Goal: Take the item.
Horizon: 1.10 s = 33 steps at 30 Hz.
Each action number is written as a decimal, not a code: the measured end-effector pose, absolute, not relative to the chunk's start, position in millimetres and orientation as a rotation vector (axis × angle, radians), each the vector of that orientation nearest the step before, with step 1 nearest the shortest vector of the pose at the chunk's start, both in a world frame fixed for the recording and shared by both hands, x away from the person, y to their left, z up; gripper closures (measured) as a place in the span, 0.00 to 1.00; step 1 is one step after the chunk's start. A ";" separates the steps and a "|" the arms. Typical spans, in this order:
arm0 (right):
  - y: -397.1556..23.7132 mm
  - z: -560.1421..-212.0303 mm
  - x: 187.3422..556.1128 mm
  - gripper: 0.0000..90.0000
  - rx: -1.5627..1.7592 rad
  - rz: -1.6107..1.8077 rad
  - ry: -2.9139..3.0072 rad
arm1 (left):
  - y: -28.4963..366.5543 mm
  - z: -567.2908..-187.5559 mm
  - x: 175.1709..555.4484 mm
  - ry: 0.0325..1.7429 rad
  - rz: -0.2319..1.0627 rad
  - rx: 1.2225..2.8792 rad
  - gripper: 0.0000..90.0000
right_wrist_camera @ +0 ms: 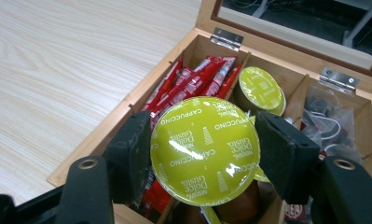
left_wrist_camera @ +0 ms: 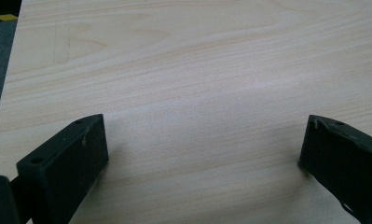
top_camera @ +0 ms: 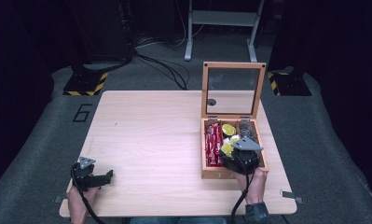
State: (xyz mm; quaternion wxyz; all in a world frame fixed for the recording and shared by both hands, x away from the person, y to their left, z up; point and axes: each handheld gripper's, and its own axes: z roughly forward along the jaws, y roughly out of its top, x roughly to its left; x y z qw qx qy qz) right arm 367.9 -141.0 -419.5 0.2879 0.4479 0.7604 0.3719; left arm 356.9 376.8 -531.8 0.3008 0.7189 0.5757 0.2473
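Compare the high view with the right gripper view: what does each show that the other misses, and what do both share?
High view alone: the left claw over bare table, and the floor marking "6".
Right gripper view alone: the "Cappuccino Dolce Gusto" print on the capsule that the right claw grips.
Both: the wooden box, its hinged glass lid, and the red sachets.

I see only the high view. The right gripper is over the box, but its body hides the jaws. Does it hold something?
Observer: Yes. The right gripper is shut on a green capsule, its lid reading "Cappuccino".
Operator: Is another such capsule in the box?
Observer: Yes, one stands in the middle compartment, beside the red sachets.
Operator: And the left gripper?
Observer: The left gripper is open, with bare table between its jaws.
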 end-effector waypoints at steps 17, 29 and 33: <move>-121.8 -415.0 370.3 0.42 1.162 1.057 2.032 | 376.6 -531.8 356.9 1.529 0.660 1.907 0.01; -103.7 -415.1 374.5 0.42 1.137 1.090 2.059 | 377.0 -531.3 356.8 1.529 0.650 1.914 0.01; -98.4 -415.5 376.0 0.42 1.124 1.101 2.067 | 376.9 -531.3 356.8 1.529 0.651 1.913 0.01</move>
